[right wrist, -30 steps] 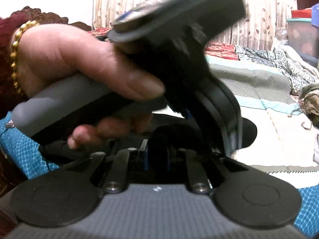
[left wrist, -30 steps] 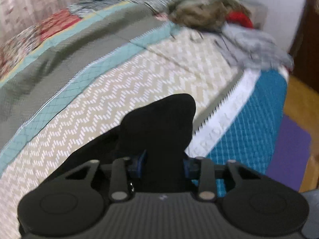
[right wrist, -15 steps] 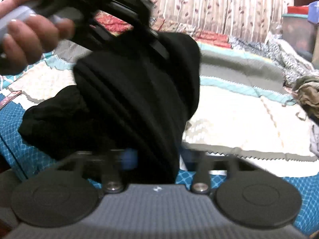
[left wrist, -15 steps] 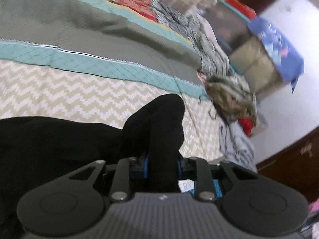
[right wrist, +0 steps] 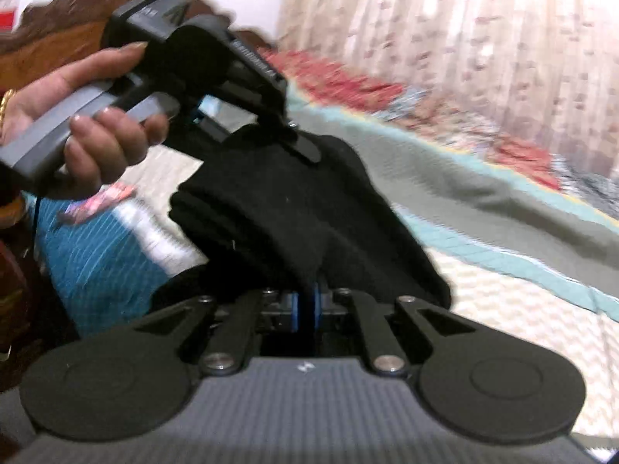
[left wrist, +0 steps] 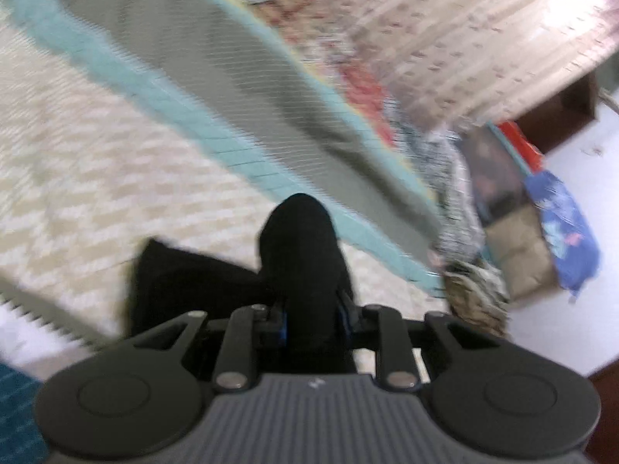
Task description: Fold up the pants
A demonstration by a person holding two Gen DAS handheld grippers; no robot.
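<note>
The black pants (right wrist: 301, 208) hang bunched between both grippers above the patterned bedspread (right wrist: 503, 309). My right gripper (right wrist: 307, 305) is shut on a fold of the black cloth close to the camera. My left gripper (left wrist: 311, 309) is shut on another bunch of the pants (left wrist: 301, 247), which stands up between its fingers. In the right wrist view the left gripper (right wrist: 298, 143) is held by a hand (right wrist: 93, 127) at upper left and clamps the pants' top edge. Both views are motion-blurred.
The bed's quilt has grey (left wrist: 216, 77), teal and chevron bands. A heap of clothes (left wrist: 472, 286) lies at the bed's far end, with boxes and a blue cloth (left wrist: 561, 232) beyond. A curtain (right wrist: 464, 38) hangs behind the bed.
Both grippers have swung with the pants lifted between them. The left camera now faces further toward the curtain. In the right view the left gripper has moved up and away.
</note>
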